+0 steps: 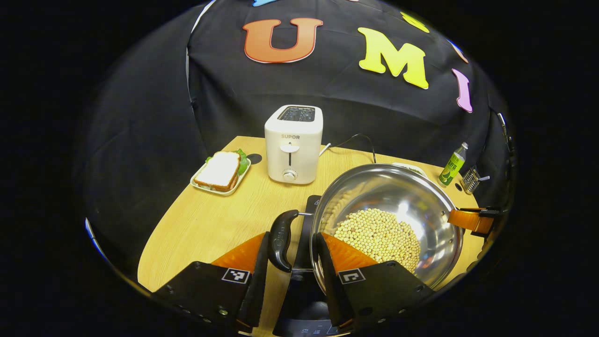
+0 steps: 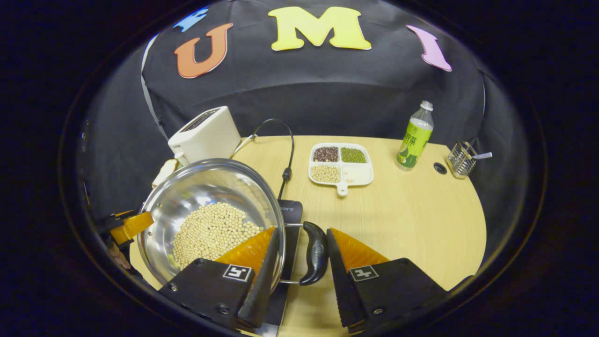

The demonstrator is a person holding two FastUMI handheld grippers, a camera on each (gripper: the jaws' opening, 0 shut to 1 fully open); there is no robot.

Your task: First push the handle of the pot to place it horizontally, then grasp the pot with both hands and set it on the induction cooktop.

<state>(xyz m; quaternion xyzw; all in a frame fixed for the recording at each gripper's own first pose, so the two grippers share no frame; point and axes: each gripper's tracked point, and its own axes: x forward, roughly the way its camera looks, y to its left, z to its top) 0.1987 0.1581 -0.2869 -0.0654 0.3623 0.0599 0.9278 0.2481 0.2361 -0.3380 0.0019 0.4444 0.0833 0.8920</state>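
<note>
A steel pot [image 1: 398, 192] [image 2: 206, 182] holding soybeans [image 1: 379, 234] [image 2: 210, 231] sits over a black induction cooktop [image 1: 306, 220] [image 2: 290, 208] at the table's near edge. I cannot tell whether it rests on the cooktop or hangs just above it. My left gripper [image 1: 293, 236] is open and straddles one black side handle [image 1: 281, 238], its inner finger reaching over the pot rim. My right gripper [image 2: 303, 230] is open around the opposite handle [image 2: 316, 252] in the same way. Each view catches the other gripper across the pot, the right gripper [image 1: 472, 220] and the left gripper [image 2: 131, 224].
Behind the pot stand a white toaster [image 1: 293, 142] [image 2: 206, 133] and a plate with a sandwich [image 1: 220, 171]. A divided dish of beans [image 2: 340, 164], a green bottle [image 2: 414, 135] and a wire holder [image 2: 461, 159] stand at the back right. A black cable [image 2: 285, 154] runs to the cooktop.
</note>
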